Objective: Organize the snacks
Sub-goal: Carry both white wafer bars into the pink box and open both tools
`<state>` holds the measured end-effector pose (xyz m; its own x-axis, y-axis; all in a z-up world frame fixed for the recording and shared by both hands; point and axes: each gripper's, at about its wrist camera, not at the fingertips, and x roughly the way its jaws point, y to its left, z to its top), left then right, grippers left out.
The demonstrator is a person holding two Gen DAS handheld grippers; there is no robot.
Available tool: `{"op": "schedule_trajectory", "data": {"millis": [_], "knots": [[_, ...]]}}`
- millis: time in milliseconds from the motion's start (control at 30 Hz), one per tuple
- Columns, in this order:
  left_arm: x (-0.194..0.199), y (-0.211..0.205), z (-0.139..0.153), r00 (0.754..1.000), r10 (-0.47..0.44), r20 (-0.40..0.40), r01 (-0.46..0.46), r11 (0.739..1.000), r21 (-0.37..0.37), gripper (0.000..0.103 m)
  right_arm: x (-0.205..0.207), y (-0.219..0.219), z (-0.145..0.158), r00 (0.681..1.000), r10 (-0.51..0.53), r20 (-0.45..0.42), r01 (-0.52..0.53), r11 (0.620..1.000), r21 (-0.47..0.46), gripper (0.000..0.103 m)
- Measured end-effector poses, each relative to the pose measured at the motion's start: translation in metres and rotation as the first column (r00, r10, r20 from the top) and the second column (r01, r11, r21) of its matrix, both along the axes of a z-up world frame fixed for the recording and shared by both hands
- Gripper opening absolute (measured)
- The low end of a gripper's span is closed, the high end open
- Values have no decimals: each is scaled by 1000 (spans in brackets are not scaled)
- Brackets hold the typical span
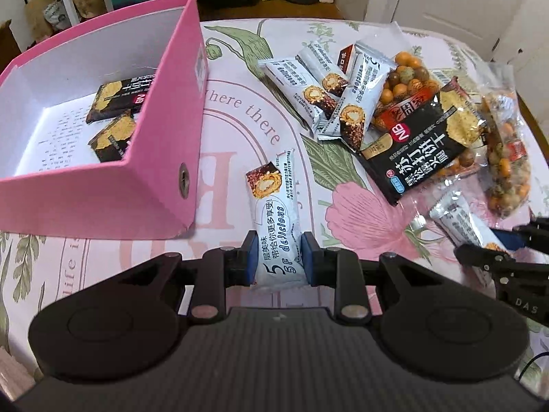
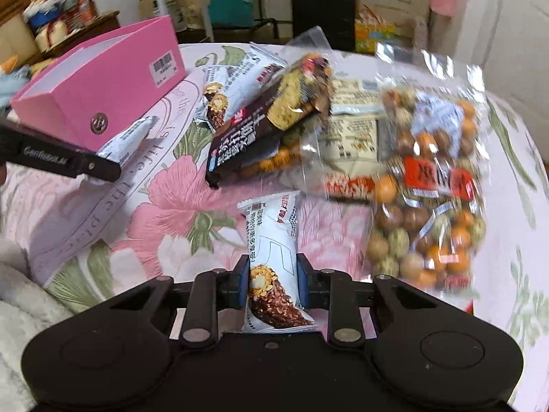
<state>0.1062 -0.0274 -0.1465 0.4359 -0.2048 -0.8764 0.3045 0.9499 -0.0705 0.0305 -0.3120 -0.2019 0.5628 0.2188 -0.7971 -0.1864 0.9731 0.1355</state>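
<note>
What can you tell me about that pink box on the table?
The pink box is an open, lidless cardboard box, pink outside and white inside, with a round metal eyelet on one end and a barcode sticker on its side. It sits flat on the floral tablecloth, left of the loose snacks. Two dark cracker packets lie inside. No tongs touch it.

black left gripper [image 1: 279, 257], blue-padded jaws, silver screws

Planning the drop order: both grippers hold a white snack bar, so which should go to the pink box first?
Probably left. The left gripper and its white bar sit right beside the pink box; the right gripper is farther off, near the nut bag.
</note>
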Motion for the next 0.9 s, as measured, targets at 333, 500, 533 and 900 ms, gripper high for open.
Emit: {"op": "schedule_trajectory", "data": {"millis": [333,500,533,900], "knots": [[-4,16,13,999,-13,-49,9,996,-93,25,-27,-11,22,996,-89,-17,90,991,99,30],[-15,19,23,995,-48,-86,36,990,-136,25,-35,-1,28,997,-76,-23,78,987,137,30],[-18,20,25,994,-52,-94,38,989,-144,25,-35,3,27,997,-68,-27,71,987,142,30],[-39,56,60,987,-49,-152,34,995,-97,25,-44,35,64,998,52,-33,-45,979,200,30]]}}
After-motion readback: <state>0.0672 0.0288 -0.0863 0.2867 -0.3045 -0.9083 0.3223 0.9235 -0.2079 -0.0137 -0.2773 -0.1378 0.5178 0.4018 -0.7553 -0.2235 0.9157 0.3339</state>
